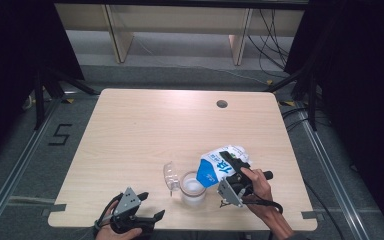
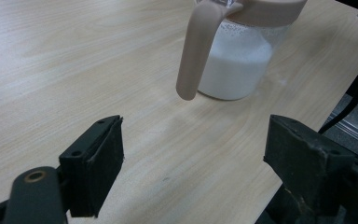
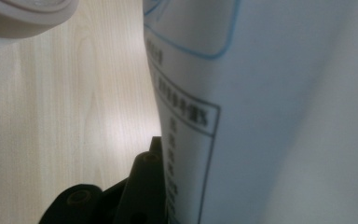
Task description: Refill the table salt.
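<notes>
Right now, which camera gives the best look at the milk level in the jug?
The left gripper view: the jug faces it side-on, white liquid visible through the clear wall. The high view shows it small from above. The right gripper view catches a blurred bit of rim.

A light wooden table with 1 round cable hole stands on grey carpet — black curtains hang at both sides, and pale wooden furniture legs rise behind, beside trailing black cables.
</notes>
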The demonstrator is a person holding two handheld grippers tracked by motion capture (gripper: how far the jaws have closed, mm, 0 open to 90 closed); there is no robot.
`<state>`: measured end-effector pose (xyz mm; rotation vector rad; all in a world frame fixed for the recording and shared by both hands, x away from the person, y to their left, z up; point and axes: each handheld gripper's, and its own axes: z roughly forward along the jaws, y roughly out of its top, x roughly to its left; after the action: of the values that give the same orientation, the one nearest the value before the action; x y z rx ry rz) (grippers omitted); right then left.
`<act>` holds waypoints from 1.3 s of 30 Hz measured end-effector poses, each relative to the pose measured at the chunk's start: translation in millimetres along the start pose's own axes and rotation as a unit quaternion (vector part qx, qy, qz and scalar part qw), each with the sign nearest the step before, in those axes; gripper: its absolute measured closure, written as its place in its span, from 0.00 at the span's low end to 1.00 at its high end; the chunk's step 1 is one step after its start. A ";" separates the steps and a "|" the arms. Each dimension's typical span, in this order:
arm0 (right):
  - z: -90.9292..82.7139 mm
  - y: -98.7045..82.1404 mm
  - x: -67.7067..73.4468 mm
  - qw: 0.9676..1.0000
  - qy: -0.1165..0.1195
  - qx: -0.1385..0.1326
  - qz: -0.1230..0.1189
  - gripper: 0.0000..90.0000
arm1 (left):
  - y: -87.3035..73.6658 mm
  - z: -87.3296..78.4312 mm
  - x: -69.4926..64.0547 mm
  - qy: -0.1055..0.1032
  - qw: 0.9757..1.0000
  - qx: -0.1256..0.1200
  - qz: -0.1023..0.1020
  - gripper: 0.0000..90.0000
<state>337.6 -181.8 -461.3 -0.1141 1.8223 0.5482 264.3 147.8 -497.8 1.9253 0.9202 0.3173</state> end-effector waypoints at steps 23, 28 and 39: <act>8.3 -16.1 -0.9 0.995 0.045 0.023 0.086 0.90 | 0.0 0.6 -0.4 -0.001 1.000 -0.001 -0.001 0.21; 10.0 -22.3 -6.6 0.991 0.057 0.019 0.116 0.90 | -0.1 0.7 1.0 -0.003 1.000 0.000 0.002 0.21; 17.4 -41.4 -8.1 0.959 0.093 0.012 0.269 0.92 | 0.0 0.7 1.1 -0.003 1.000 0.002 0.003 0.21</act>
<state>370.0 -212.7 -470.5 0.3715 2.0481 0.9183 265.5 148.1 -498.3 1.9316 0.9122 0.3138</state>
